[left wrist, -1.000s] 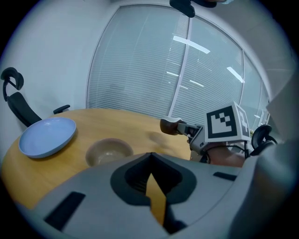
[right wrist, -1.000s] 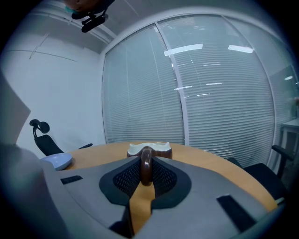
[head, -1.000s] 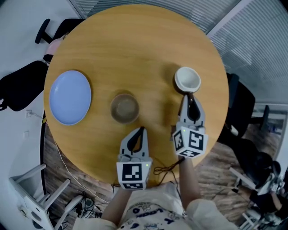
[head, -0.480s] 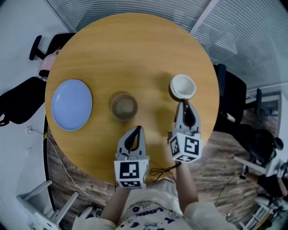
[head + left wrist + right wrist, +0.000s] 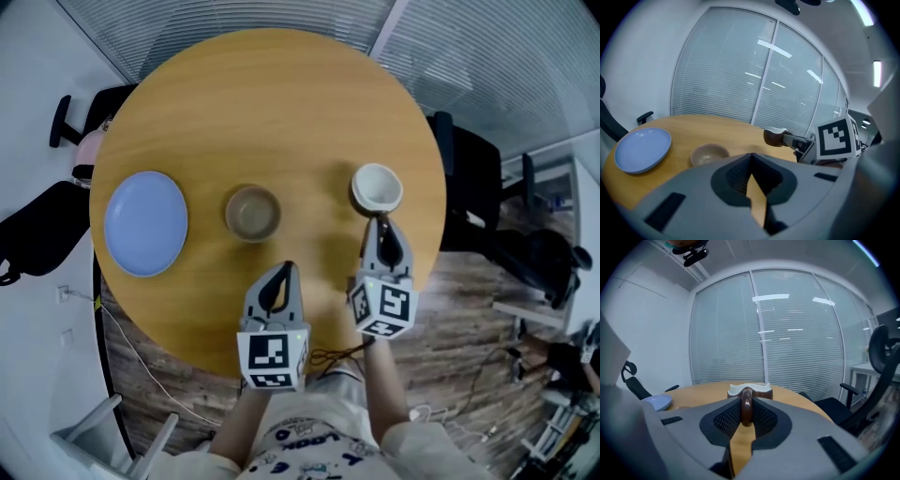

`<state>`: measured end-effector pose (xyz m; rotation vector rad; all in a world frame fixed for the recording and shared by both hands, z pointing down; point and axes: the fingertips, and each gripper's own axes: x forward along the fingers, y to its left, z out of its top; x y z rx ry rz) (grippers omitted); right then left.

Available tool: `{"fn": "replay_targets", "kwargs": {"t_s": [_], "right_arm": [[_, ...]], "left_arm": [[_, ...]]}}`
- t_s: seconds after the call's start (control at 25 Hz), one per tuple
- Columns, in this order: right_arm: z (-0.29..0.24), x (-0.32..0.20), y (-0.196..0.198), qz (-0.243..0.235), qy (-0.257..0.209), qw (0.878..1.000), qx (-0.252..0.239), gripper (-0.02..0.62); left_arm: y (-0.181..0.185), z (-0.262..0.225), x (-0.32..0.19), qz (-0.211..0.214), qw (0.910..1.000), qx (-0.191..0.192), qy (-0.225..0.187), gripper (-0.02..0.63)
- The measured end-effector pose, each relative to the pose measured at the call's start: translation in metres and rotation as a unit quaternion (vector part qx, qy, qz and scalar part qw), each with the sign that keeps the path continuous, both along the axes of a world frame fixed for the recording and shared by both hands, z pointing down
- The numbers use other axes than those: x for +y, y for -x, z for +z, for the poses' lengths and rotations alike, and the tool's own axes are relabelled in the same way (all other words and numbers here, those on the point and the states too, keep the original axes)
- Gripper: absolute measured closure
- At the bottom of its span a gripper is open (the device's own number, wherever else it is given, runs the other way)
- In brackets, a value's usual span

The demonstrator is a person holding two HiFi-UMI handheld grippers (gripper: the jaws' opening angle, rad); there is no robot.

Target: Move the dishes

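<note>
A brown mug with a white inside (image 5: pixel 377 187) stands at the right of the round wooden table (image 5: pixel 281 103). My right gripper (image 5: pixel 384 220) is shut on its handle; in the right gripper view the handle (image 5: pixel 746 406) is clamped between the jaws, with the mug (image 5: pixel 750 390) just beyond. A tan bowl (image 5: pixel 252 212) sits mid-table and a light blue plate (image 5: pixel 145 223) lies at the left. My left gripper (image 5: pixel 288 269) is shut on nothing, hovering near the table's front edge, just short of the bowl (image 5: pixel 709 154). The plate (image 5: pixel 642 149) and mug (image 5: pixel 772 137) also show in the left gripper view.
Black office chairs (image 5: pixel 469 187) stand to the right of the table and another (image 5: pixel 37 225) to the left. Window blinds (image 5: pixel 797 348) run along the far wall. A cable (image 5: pixel 333 356) hangs off the table's near edge by the person's body.
The head view has drifted, so the table sits a little further left in the picture. Both grippers and the three dishes keep the same places relative to each other.
</note>
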<state>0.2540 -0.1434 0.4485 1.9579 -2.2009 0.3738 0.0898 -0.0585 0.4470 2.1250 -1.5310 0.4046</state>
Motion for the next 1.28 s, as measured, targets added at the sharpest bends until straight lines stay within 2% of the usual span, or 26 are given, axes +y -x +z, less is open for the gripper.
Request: {"fn": "replay_targets", "kwargs": {"t_s": [0.32, 0.52, 1.28], "right_arm": [[0.023, 0.009, -0.008, 0.010, 0.018, 1.000, 0.008, 0.551], [0.037, 0.008, -0.004, -0.005, 0.030, 1.000, 0.008, 0.551], [0.068, 0.003, 0.003, -0.020, 0.057, 0.998, 0.008, 0.551]], "left_arm": [[-0.004, 0.014, 0.011, 0.014, 0.9999, -0.002, 0.010, 0.606], [-0.005, 0.025, 0.018, 0.014, 0.9997, -0.004, 0.022, 0.606], [0.001, 0.042, 0.025, -0.004, 0.9991, -0.001, 0.042, 0.606]]}}
